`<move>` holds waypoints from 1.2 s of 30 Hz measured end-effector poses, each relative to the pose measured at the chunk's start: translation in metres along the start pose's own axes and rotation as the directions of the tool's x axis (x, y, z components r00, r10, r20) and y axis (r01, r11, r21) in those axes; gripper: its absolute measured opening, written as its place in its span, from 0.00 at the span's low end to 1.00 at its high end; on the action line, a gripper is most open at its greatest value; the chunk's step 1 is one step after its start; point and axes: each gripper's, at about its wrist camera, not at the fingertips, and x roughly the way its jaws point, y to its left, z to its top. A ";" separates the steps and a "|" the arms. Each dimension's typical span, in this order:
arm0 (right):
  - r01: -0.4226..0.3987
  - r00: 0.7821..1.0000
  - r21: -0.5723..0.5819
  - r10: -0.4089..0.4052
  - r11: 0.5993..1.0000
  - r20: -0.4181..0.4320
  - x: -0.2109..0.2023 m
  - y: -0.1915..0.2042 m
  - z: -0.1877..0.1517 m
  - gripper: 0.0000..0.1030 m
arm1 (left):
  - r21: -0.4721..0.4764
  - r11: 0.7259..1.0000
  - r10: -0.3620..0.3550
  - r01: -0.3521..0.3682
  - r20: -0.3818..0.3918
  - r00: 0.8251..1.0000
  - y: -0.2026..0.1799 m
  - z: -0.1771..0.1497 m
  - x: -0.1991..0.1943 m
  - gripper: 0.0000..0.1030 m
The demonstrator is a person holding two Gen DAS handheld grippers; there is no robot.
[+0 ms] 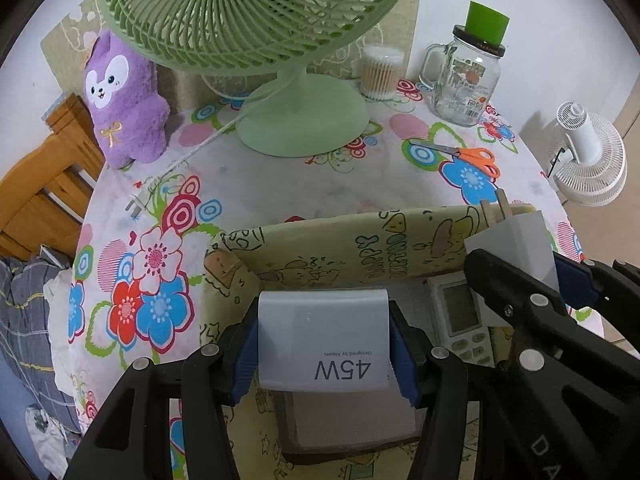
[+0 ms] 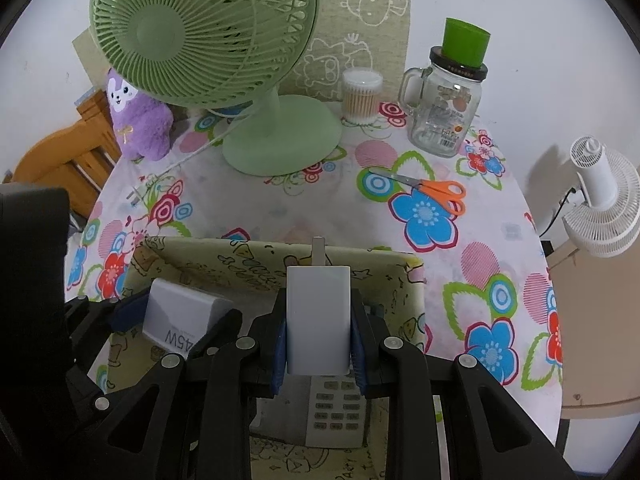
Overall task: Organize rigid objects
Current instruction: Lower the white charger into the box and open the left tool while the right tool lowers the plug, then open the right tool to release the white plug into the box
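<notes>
The left gripper point(image 1: 324, 344) clamps the white 45W charger box point(image 1: 323, 340) above the patterned storage box point(image 1: 320, 240). At its 2 o'clock, the right gripper point(image 2: 319, 328) pinches a white plug adapter point(image 2: 319, 320), prongs pointing to 12, over a remote control point(image 2: 336, 408) lying in the box. Something grey, perhaps a tablet, lies beneath the charger box. Orange scissors point(image 2: 436, 194) rest at 1 o'clock on the tablecloth point(image 2: 280, 200).

A home, likely a bedroom: a round table under a flowered cloth point(image 1: 260, 184), a purple plush toy point(image 1: 124, 100), a green desk fan point(image 1: 256, 12) (grey checked bedding point(image 1: 24, 312) lies beside).
</notes>
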 end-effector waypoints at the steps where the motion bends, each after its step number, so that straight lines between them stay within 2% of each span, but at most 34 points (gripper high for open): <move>1: -0.002 1.000 0.004 0.002 1.000 -0.003 0.001 -0.001 0.000 0.29 | 0.000 1.000 0.000 0.000 0.001 1.000 0.000 0.000 0.000 0.57; 8: -0.016 1.000 0.023 0.016 1.000 -0.016 0.006 -0.004 0.000 0.29 | 0.017 1.000 0.012 -0.012 0.007 1.000 -0.003 0.002 0.001 0.59; 15: -0.047 0.999 0.017 0.047 0.999 -0.019 0.007 -0.001 0.003 0.29 | 0.011 1.000 -0.019 0.019 0.003 1.000 0.000 0.001 -0.009 0.66; 18: -0.066 0.997 0.027 0.067 0.997 -0.033 0.010 -0.002 0.005 0.28 | 0.005 0.999 -0.040 0.040 -0.005 0.999 0.000 0.001 -0.014 0.77; 20: -0.077 0.996 0.027 0.078 0.997 -0.042 0.012 -0.001 0.006 0.28 | 0.010 1.000 -0.021 0.021 0.007 1.000 -0.001 0.000 -0.019 0.85; 28: -0.127 0.988 0.027 0.128 0.992 -0.083 0.023 0.003 0.007 0.29 | 0.038 0.999 -0.007 0.007 -0.005 1.000 -0.002 -0.001 -0.021 0.83; 36: -0.107 0.988 0.030 0.110 0.994 -0.110 0.027 0.000 0.008 0.35 | 0.036 0.999 0.001 0.000 -0.021 1.000 -0.003 0.000 -0.017 0.83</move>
